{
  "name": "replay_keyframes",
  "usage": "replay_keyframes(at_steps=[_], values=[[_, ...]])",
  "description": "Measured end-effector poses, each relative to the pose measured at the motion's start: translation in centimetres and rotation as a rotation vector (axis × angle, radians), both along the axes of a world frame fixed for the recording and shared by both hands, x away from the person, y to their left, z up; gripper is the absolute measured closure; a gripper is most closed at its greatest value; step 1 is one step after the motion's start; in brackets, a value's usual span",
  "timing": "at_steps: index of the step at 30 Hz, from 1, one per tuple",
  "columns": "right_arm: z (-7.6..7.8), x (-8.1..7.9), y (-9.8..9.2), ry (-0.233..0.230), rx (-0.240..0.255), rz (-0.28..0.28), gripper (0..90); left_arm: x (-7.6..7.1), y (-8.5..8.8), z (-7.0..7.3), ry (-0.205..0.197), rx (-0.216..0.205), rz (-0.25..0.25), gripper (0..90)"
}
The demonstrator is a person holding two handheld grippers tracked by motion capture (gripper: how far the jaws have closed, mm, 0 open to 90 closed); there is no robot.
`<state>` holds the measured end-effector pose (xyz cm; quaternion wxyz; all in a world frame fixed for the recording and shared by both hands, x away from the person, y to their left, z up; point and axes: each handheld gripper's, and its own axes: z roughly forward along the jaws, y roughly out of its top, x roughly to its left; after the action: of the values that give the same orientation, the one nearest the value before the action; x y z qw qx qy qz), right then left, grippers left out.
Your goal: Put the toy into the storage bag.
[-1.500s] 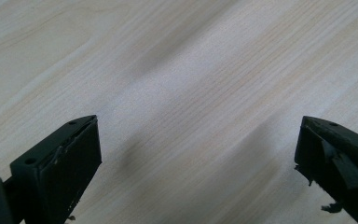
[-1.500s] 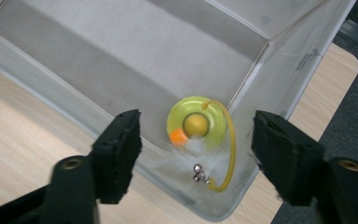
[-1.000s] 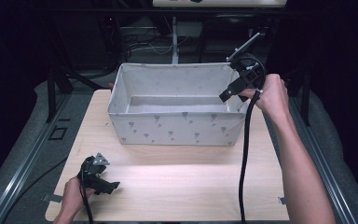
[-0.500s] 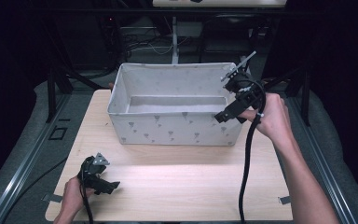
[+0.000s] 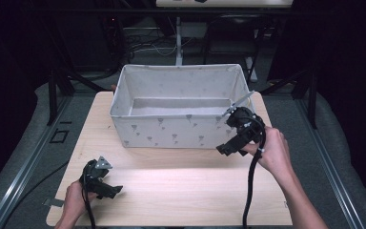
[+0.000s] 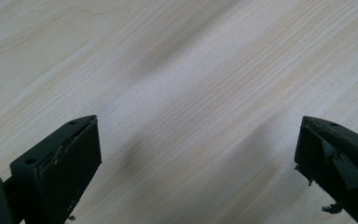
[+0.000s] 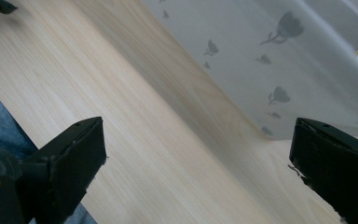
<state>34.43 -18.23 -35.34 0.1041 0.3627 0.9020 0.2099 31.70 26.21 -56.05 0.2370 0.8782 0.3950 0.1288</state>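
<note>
One fabric bin, pale grey with small dark tulip prints, stands on the far half of the one wooden bench; what can be seen of its inside holds nothing. Two grippers are present, one in each hand. The right gripper hangs just in front of the bin's near right corner, close to its front wall but not touching it; its jaws have just been opening and stand wide apart with nothing between them, bare bench and the printed wall showing beyond them. The left gripper sits low at the near left of the bench, well apart from the bin, its jaws spread wide over bare wood.
</note>
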Motion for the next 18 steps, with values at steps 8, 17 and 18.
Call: replay_keyframes(at_steps=[8, 17, 18], values=[[-5.0, -1.0, -0.7, 0.057, -0.005, -0.018, 4.2, 0.0, -0.1, 0.0, 0.000, 0.004, -0.002, 0.6], [-9.6, -2.0, -1.3, 0.112, -0.016, -0.025, 6.5, 0.0, -0.3, -0.1, -0.001, 0.004, -0.006, 0.6], [-10.0, -2.0, -1.4, 0.122, -0.024, -0.023, 6.7, 0.0, -0.3, -0.1, 0.000, 0.002, -0.008, 0.6]])
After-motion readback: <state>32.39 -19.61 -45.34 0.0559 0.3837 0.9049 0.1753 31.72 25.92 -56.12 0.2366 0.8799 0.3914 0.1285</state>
